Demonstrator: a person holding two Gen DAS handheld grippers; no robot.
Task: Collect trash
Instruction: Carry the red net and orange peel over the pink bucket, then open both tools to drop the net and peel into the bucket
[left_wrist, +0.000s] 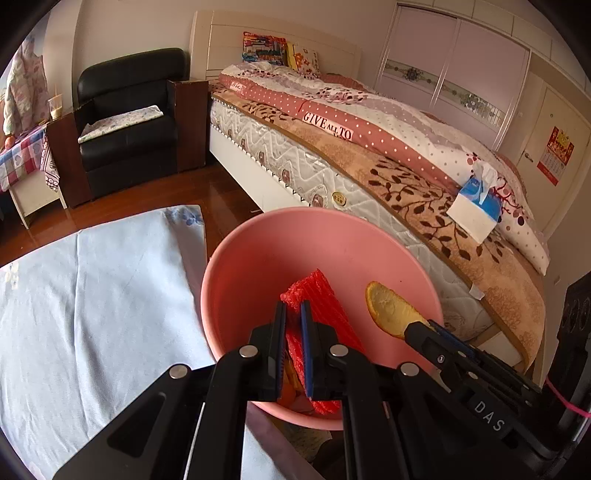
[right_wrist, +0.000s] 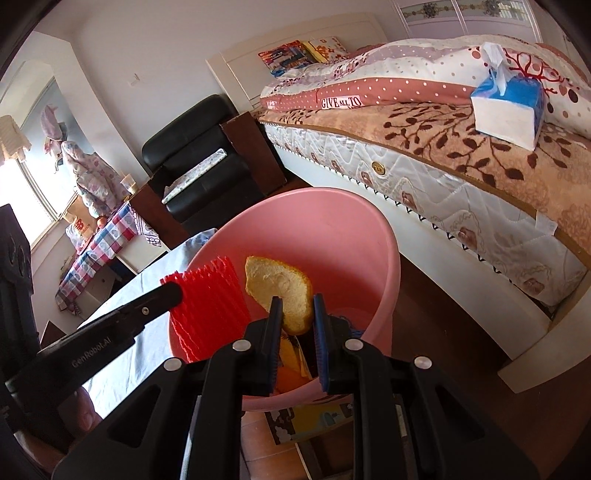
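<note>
A pink plastic bin (left_wrist: 258, 258) stands between the table and the bed; it also shows in the right wrist view (right_wrist: 332, 229). My left gripper (left_wrist: 293, 306) is shut on a red foam fruit net (left_wrist: 317, 291) and holds it over the bin's mouth. My right gripper (right_wrist: 297, 301) is shut on a piece of orange peel (right_wrist: 280, 284), also above the bin. The peel shows at the right in the left wrist view (left_wrist: 388, 306), and the net at the left in the right wrist view (right_wrist: 210, 295). Orange and yellow scraps lie at the bin's bottom (right_wrist: 291, 365).
A table under a pale blue cloth (left_wrist: 92, 295) lies left of the bin. A bed (left_wrist: 369, 147) with a blue tissue pack (left_wrist: 476, 206) runs along the right. A black armchair (left_wrist: 129, 122) stands at the back. The floor is brown wood.
</note>
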